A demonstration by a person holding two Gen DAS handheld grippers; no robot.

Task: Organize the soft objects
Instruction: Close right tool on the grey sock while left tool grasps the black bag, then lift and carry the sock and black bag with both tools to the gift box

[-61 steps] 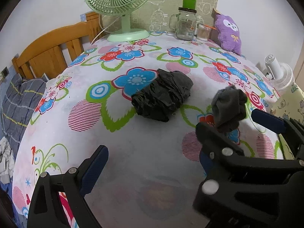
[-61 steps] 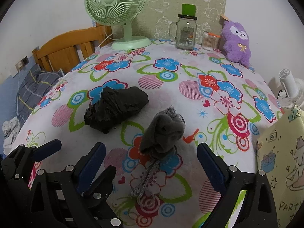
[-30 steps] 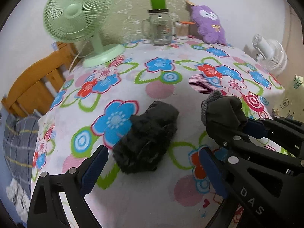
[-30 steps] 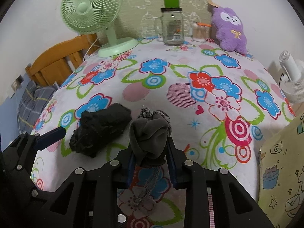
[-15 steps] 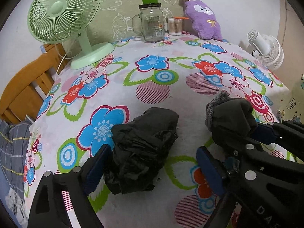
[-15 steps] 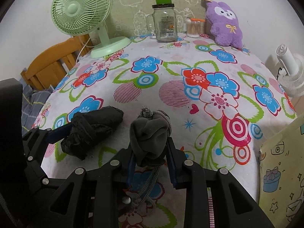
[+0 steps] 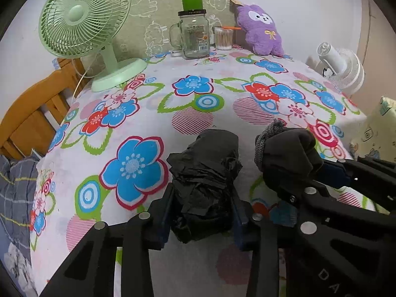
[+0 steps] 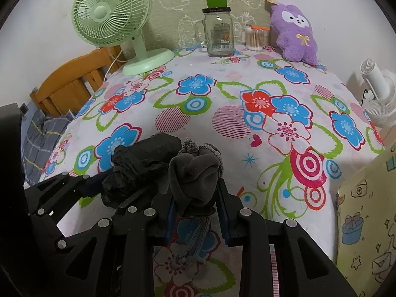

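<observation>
Flowered cloth in blue, red, pink and green covers the one table [image 7: 198, 94], the largest thing in view, and everything else stands or lies on it or beside it. Two fans show: a pale green desk fan [image 7: 84, 17] on the far left corner of the table, and a white fan [image 7: 344, 66] off the right edge. One wooden chair back [image 8: 71, 84] rises behind the table on the left. Along the far edge stand one purple plush toy [image 8: 294, 37], one glass jar mug [image 7: 194, 37] with a dark lid, and one small clear cup of cotton swabs [image 8: 254, 38] between the mug and the toy. Two soft bundles make up the task's things. One black crumpled bundle [image 7: 205, 180] lies on the cloth near the front, and the left gripper [image 7: 201, 214] has its two blue-padded fingers pressed against the bundle's near end, one on each side, clamped on it. One grey knitted sock ball [image 8: 195, 173] sits just to the right of the black bundle, close beside it, and the right gripper [image 8: 196, 212] is clamped on it with both fingers against its sides; a grey ribbed tail hangs below onto the cloth. Whether the two bundles touch each other I cannot tell.
</observation>
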